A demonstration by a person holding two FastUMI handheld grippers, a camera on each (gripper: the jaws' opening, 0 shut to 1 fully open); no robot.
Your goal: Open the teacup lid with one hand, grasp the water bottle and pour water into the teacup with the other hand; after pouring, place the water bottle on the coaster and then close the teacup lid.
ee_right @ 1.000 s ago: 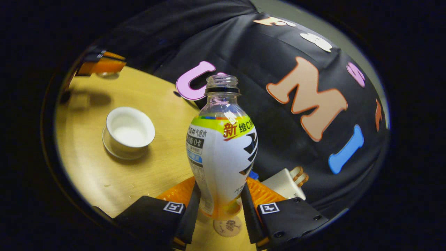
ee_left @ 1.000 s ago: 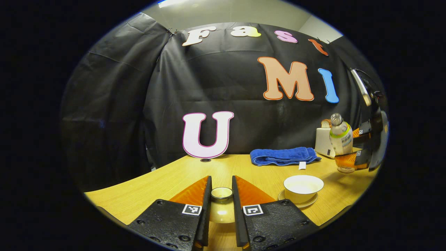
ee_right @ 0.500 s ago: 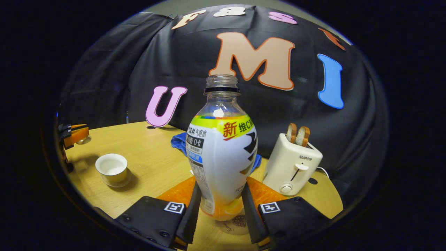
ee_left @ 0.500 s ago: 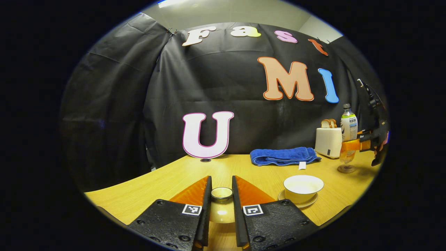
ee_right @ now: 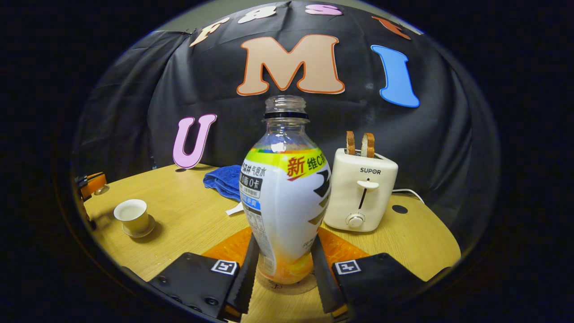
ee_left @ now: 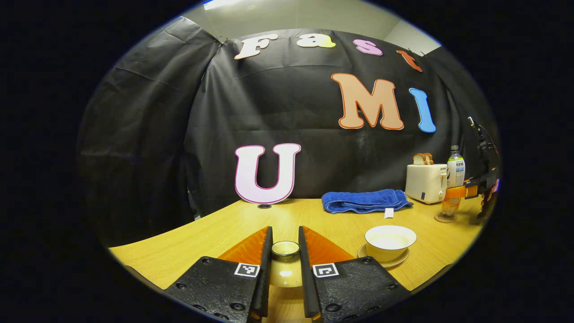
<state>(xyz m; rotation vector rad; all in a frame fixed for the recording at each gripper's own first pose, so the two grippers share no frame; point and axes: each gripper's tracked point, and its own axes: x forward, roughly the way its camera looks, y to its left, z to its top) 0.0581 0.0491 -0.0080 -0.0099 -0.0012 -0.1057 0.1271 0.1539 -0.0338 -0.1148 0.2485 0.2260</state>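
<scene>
Bottle (ee_right: 285,197) upright on coaster (ee_right: 287,287), right tongs (ee_right: 282,273) pinching it; step = set-down. Next: let go, then left tongs (ee_left: 285,269), pinching lid (ee_left: 285,249), go to cup (ee_left: 389,242).

Looks like a staged recording booth, not a real kitchen: black cloth wall (ee_left: 148,134) draped around a round wooden table (ee_right: 188,224), with a toaster (ee_right: 361,193) at 2 o'clock and a blue towel (ee_left: 365,200) beside it.
</scene>
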